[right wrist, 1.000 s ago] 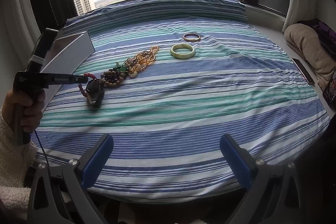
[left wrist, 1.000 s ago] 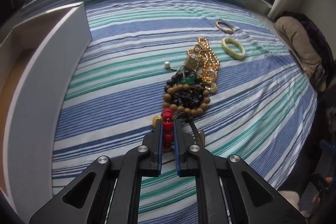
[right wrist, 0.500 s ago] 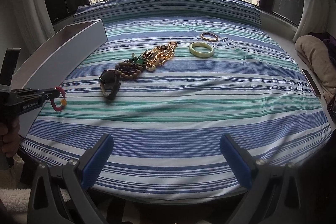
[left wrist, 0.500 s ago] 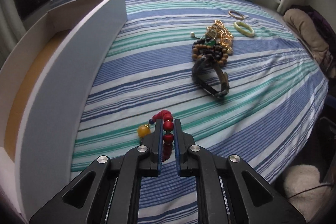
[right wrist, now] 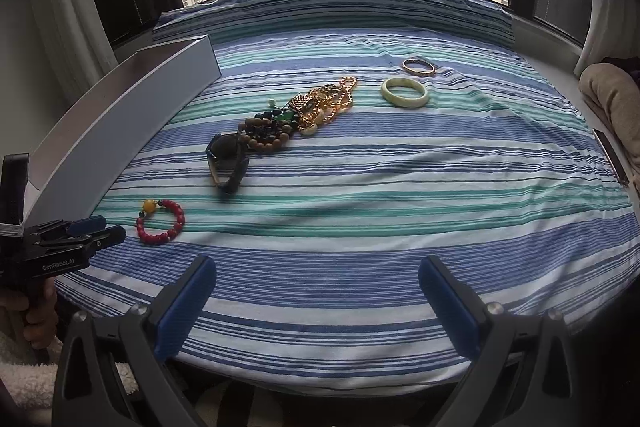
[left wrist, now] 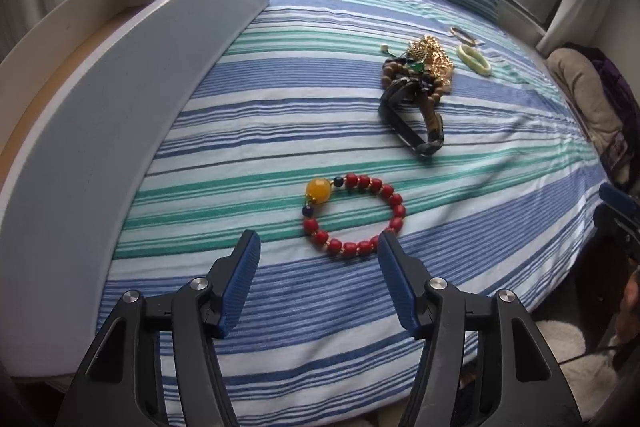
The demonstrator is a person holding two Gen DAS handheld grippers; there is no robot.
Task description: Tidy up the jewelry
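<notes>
- Bracelet of red beads [left wrist: 354,215] with one amber bead, laid flat on the striped bed [left wrist: 280,115], just ahead of the left gripper [left wrist: 318,281], whose jaws are spread wide and empty.
- Jewelry pile [right wrist: 296,117] and dark watch [right wrist: 226,163] seen farther back, with a pale green bangle [right wrist: 405,92] and a thin gold bangle [right wrist: 418,67] beyond.
- White tray [left wrist: 120,107] set along the bed's left edge.
- Right gripper [right wrist: 318,311] held released, nothing between its jaws.

striped bed [right wrist: 360,227] with red bracelet [left wrist: 354,215], jewelry heap [right wrist: 296,119], jade bangle [right wrist: 405,92]

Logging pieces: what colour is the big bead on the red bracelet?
Amber yellow; the big bead on the red bracelet shows best in the left wrist view.
</notes>
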